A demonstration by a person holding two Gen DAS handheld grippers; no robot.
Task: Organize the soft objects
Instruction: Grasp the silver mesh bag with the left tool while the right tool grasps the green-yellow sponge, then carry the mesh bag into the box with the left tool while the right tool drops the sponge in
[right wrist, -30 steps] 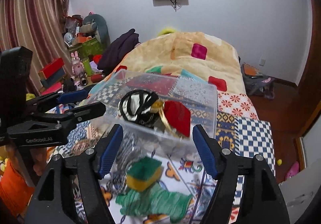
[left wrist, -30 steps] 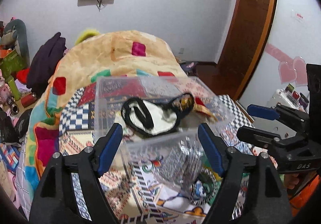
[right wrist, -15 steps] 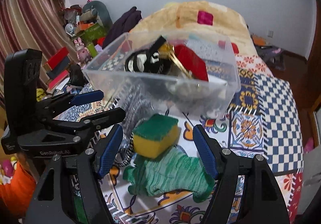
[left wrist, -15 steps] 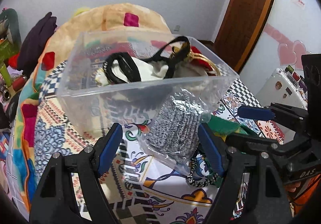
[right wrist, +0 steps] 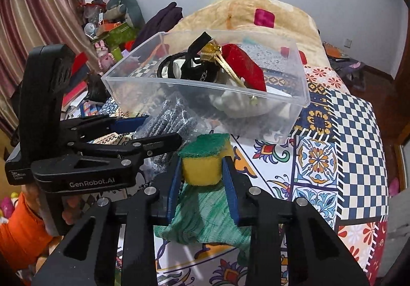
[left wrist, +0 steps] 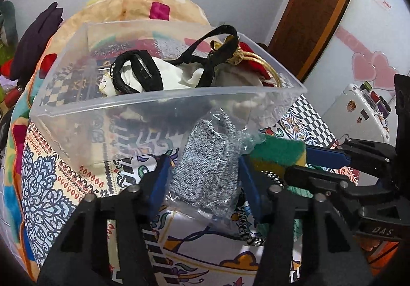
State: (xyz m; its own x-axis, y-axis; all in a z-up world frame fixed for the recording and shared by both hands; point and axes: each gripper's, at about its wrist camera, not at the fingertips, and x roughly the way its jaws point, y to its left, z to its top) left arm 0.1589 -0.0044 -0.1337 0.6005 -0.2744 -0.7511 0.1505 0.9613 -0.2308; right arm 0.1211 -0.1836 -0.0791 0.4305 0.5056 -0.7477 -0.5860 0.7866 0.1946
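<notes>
A clear plastic bin (left wrist: 107,116) (right wrist: 297,73) stands on the patterned bedspread and holds a black-and-white pouch (left wrist: 164,73), a red pouch (right wrist: 243,65) and a gold cord. My left gripper (left wrist: 203,175) is shut on a grey knit item in a clear bag (left wrist: 207,165), just in front of the bin; it also shows in the right wrist view (right wrist: 174,119). My right gripper (right wrist: 201,173) is shut on a yellow sponge with a green top (right wrist: 202,160), which shows in the left wrist view (left wrist: 279,152) too. A green knit cloth (right wrist: 205,219) lies under the sponge.
A black-and-white cord (left wrist: 246,229) lies on the bedspread (right wrist: 333,157) beside the bag. A beige blanket (right wrist: 243,14) is heaped behind the bin. Toys and boxes (right wrist: 112,29) clutter the far left. A wooden door (left wrist: 317,4) stands at the right.
Both grippers have moved down and forward toward the bedspread and closed: the left onto the bagged grey knit item, the right onto the sponge. Both were open before.
</notes>
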